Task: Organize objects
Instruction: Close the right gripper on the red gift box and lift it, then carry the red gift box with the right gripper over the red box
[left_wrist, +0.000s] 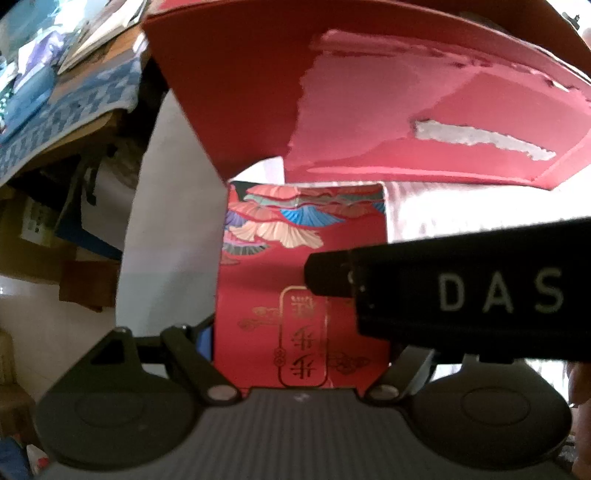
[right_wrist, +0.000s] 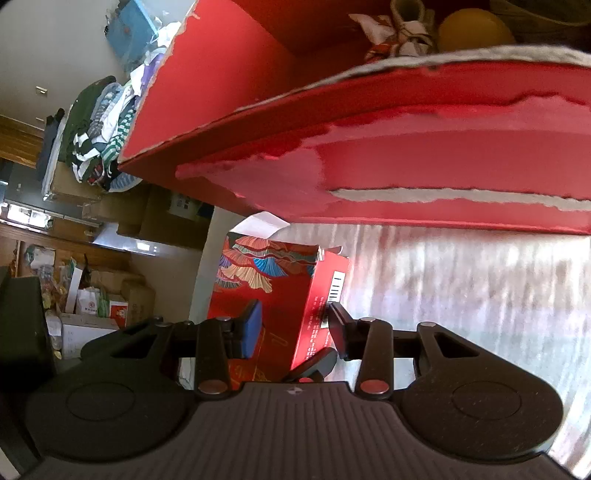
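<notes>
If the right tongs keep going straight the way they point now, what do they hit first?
Probably the patterned red box: it stands right ahead of the open right tongs, its corner between the fingers. How far off is unclear.

L claw (left_wrist: 301, 325) is clamped on the decorated red box (left_wrist: 295, 280), one finger each side. R claw (right_wrist: 295, 325) is spread open just beside that box, blue pad (right_wrist: 252, 328) near its front face, touching nothing.
</notes>
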